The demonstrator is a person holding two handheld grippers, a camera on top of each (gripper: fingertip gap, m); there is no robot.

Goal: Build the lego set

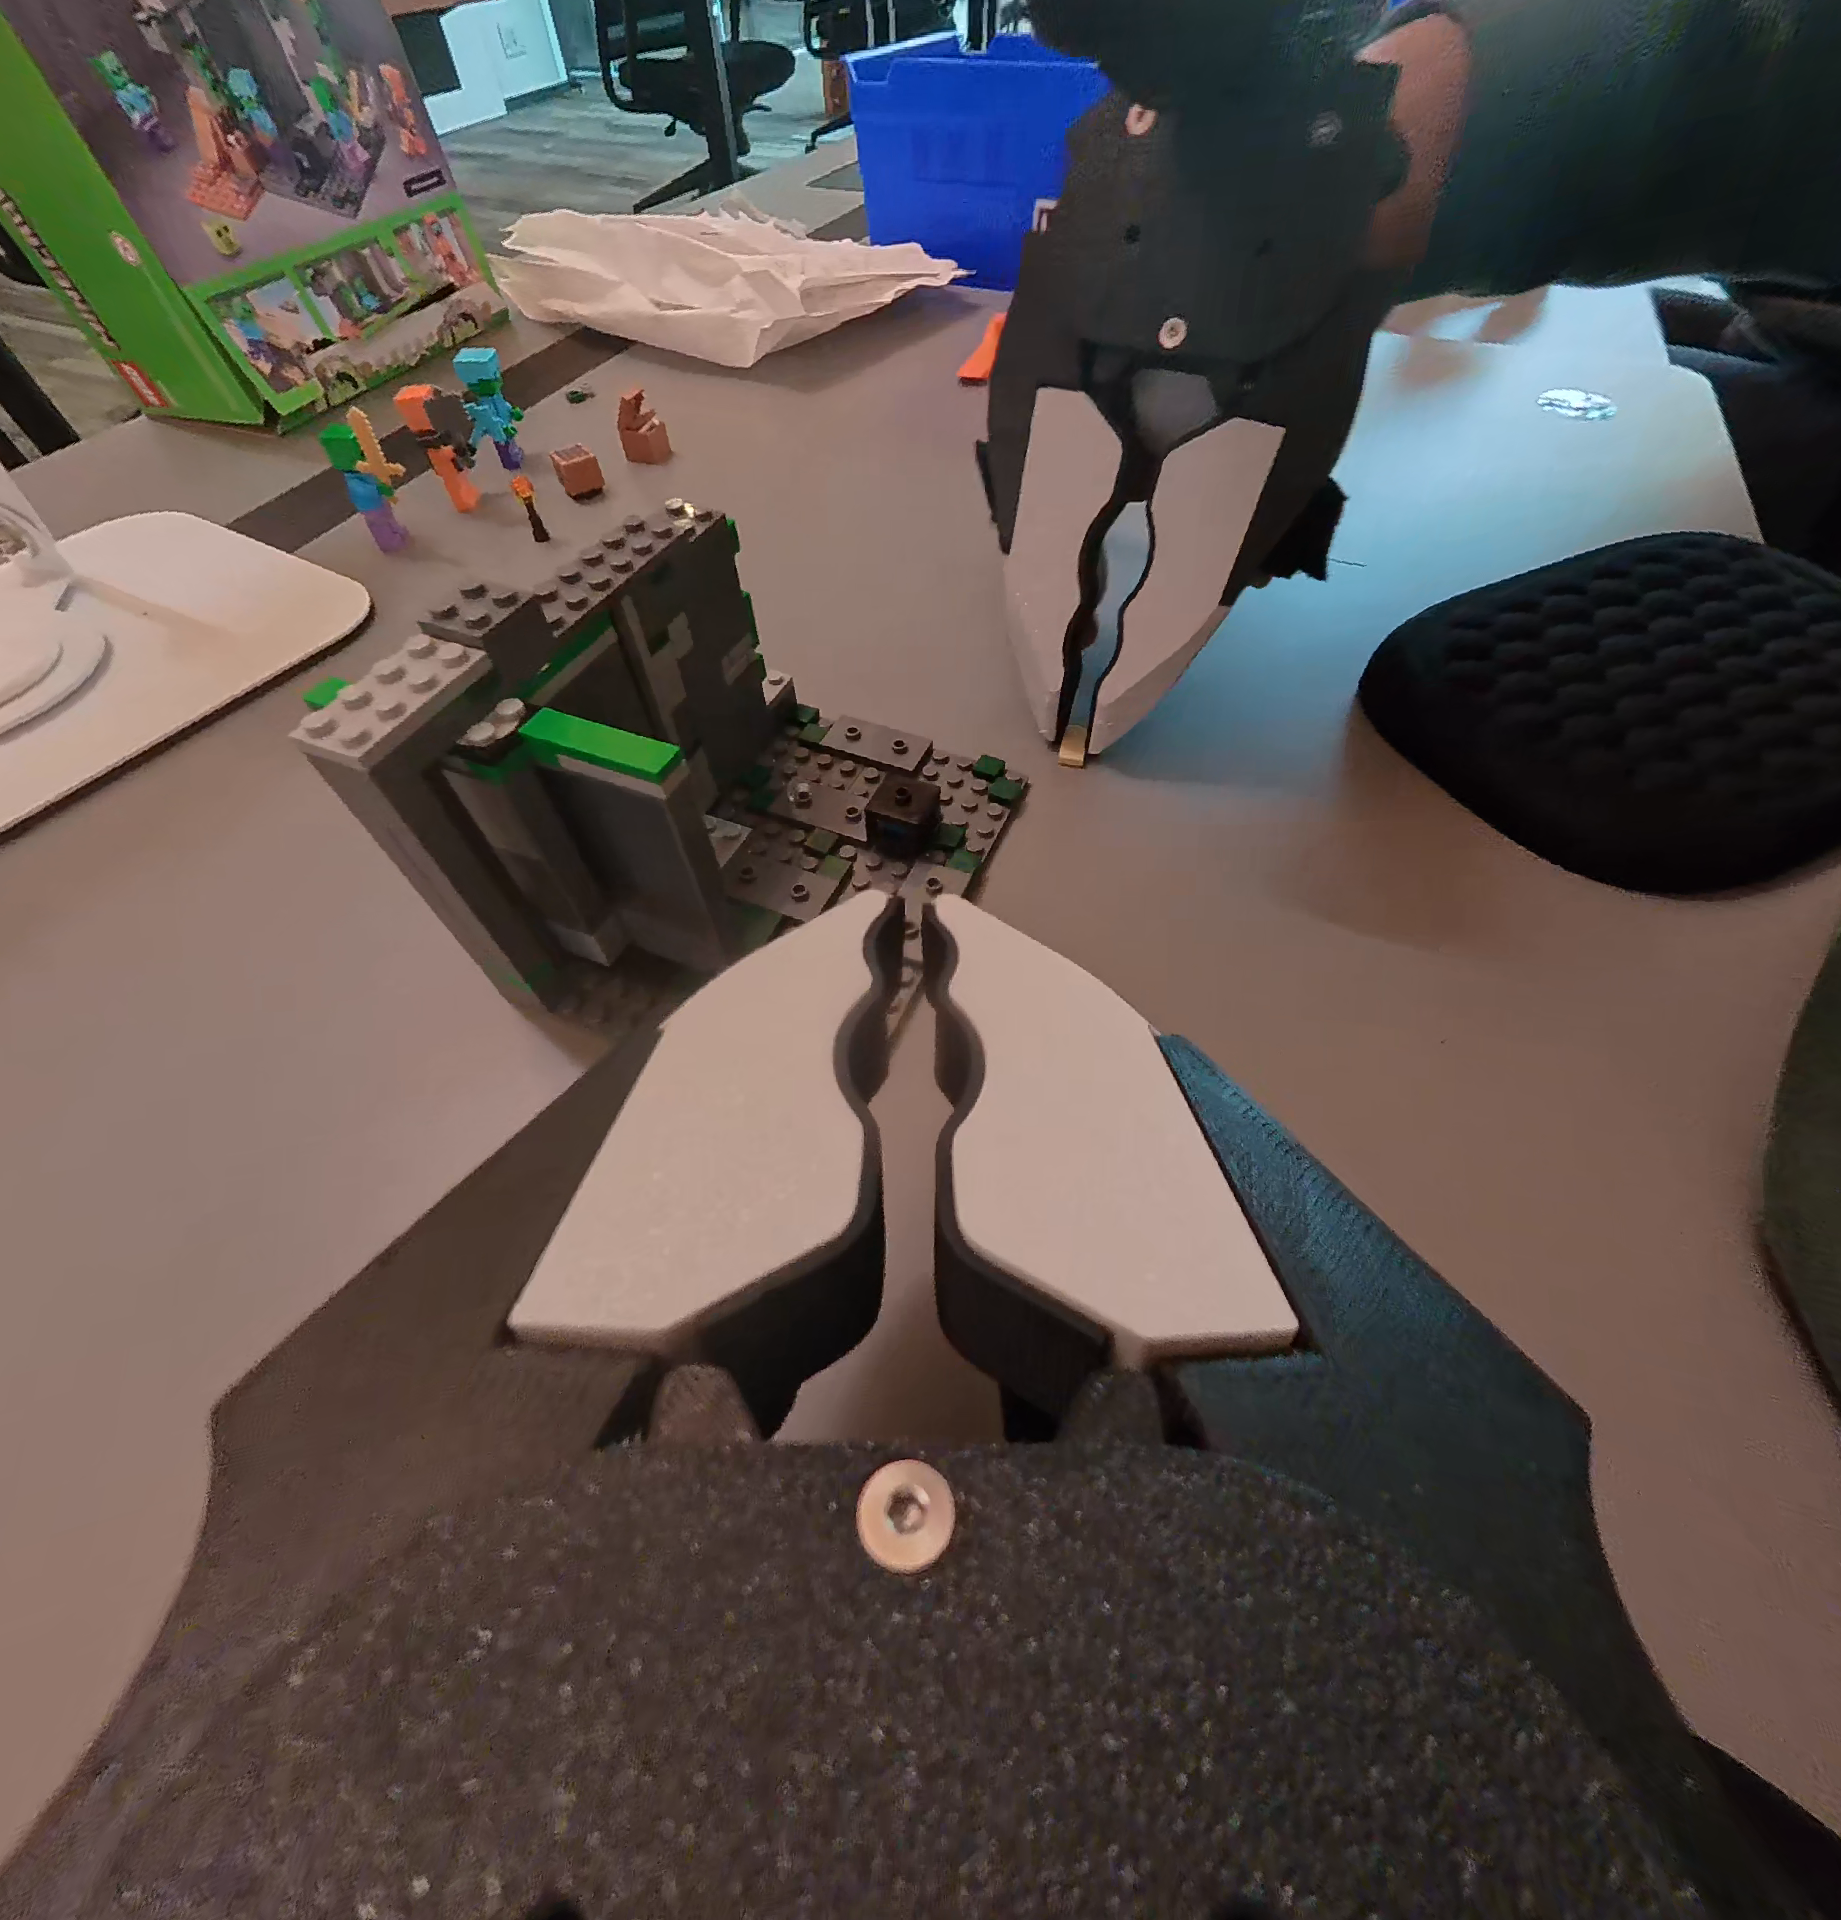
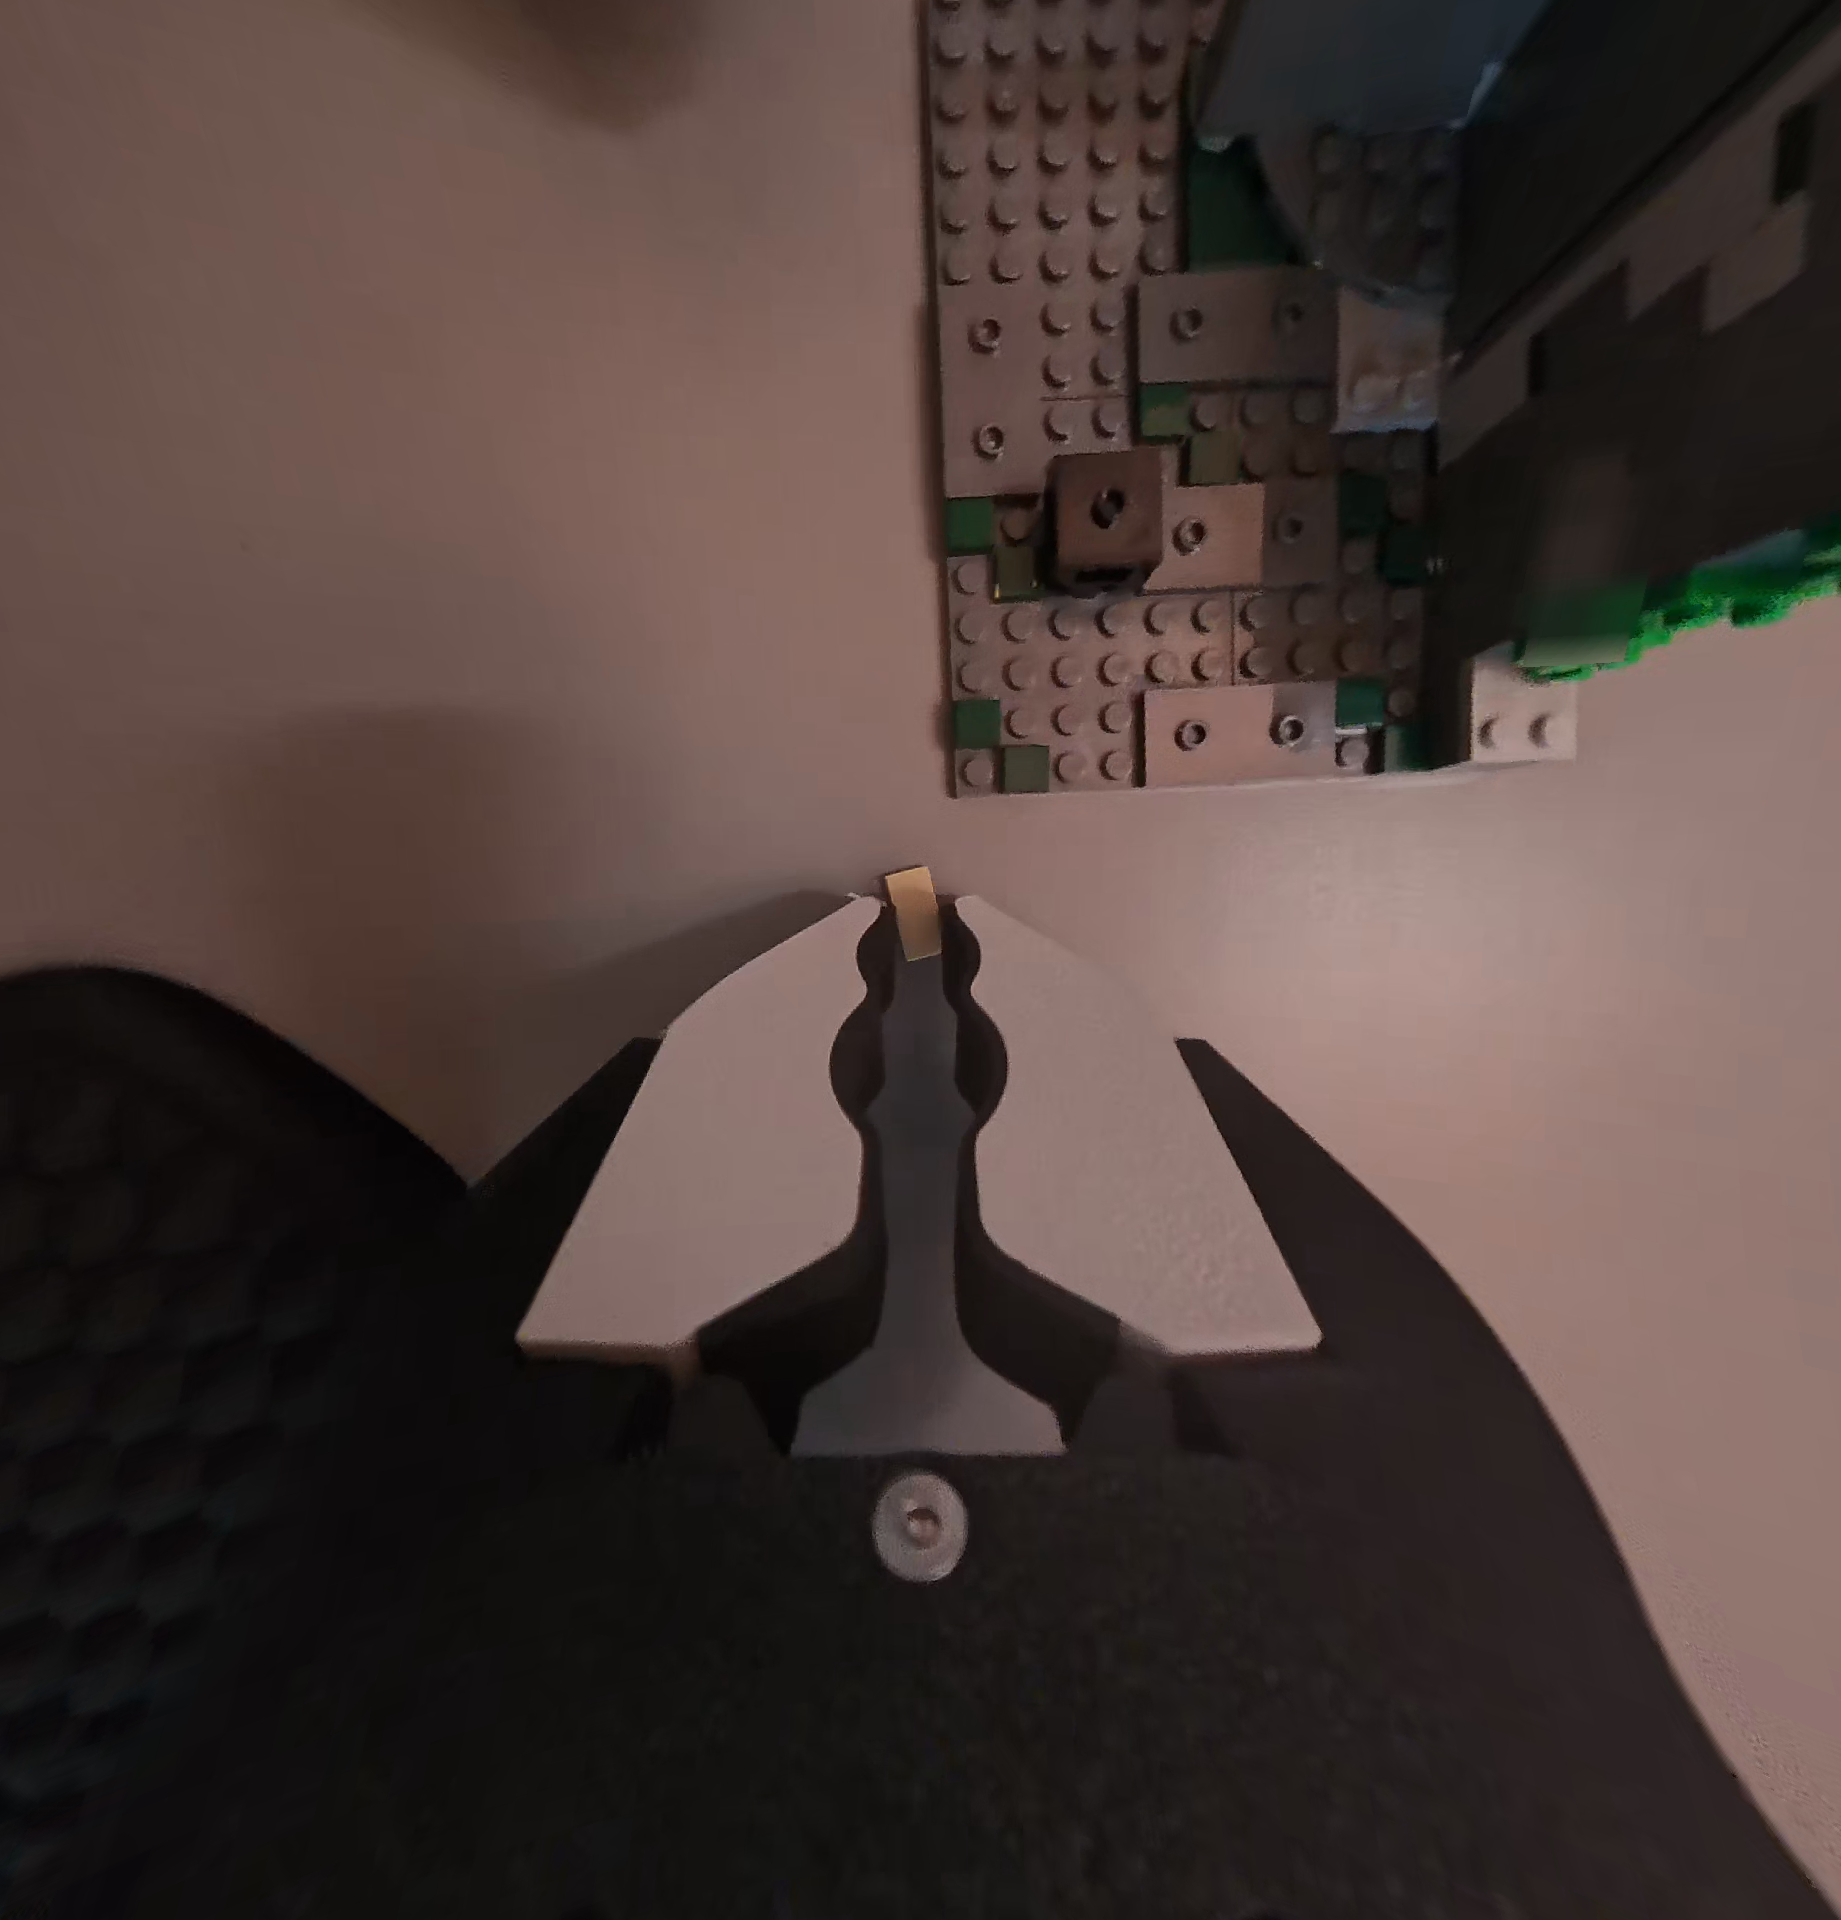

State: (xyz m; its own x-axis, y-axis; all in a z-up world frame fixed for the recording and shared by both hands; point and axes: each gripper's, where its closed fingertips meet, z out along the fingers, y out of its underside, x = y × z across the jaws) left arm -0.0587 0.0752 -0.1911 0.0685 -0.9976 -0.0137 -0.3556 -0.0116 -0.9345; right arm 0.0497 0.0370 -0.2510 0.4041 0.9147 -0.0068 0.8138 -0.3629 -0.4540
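Observation:
The grey lego build [image 1: 583,748] stands on the table: a tall wall with green trim on a studded baseplate [image 1: 843,769] that carries a small black cube [image 1: 900,816]. My left gripper [image 1: 912,906] is low at the baseplate's near edge, jaws almost together with only a slit, nothing seen between them. My right gripper [image 2: 913,902] is shut on a small tan piece [image 2: 913,928], tip down at the table just off the baseplate's corner [image 2: 957,784]. The right gripper [image 1: 1074,732] and its tan piece [image 1: 1072,746] also show in the left wrist view. The black cube [image 2: 1098,520] shows from above.
Several minifigures [image 1: 417,447] and small brown parts [image 1: 609,447] stand behind the build. The green set box [image 1: 199,208], crumpled white paper [image 1: 718,281] and a blue bin [image 1: 957,145] lie farther back. A white pad [image 1: 147,644] is left, a black cushion [image 1: 1643,707] right. About 15 cm separates my left fingertips from my right.

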